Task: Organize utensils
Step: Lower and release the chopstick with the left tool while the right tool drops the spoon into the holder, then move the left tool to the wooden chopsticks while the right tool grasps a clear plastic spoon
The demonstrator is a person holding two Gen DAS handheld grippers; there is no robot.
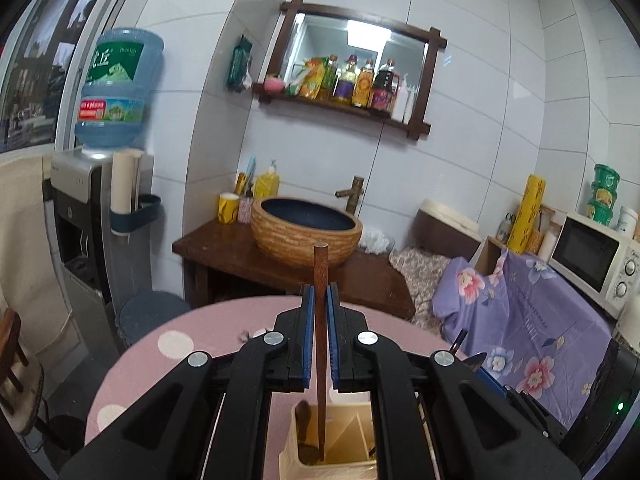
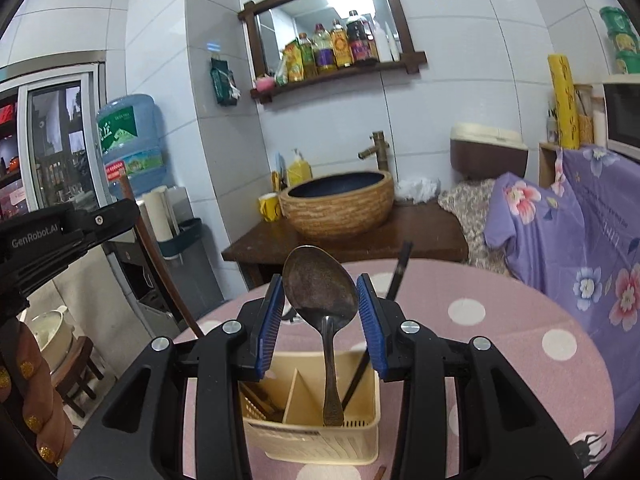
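Observation:
My left gripper [image 1: 319,296] is shut on a brown wooden chopstick [image 1: 320,276], held upright with its lower end inside the beige utensil caddy [image 1: 296,432]. The same chopstick [image 2: 160,256] and the left gripper body show at the left of the right wrist view. My right gripper [image 2: 320,286] holds a metal spoon [image 2: 320,284] by its bowl between the blue pads; the handle hangs down into the right compartment of the caddy [image 2: 360,436]. A black chopstick [image 2: 396,276] leans in that compartment. Brown utensils lie in the left compartment.
The caddy stands on a round pink polka-dot table [image 2: 500,328]. Behind it are a wooden counter with a woven basin [image 2: 338,204], a water dispenser [image 1: 80,208], and a purple floral cloth [image 2: 580,240] on the right. A microwave [image 1: 596,256] sits far right.

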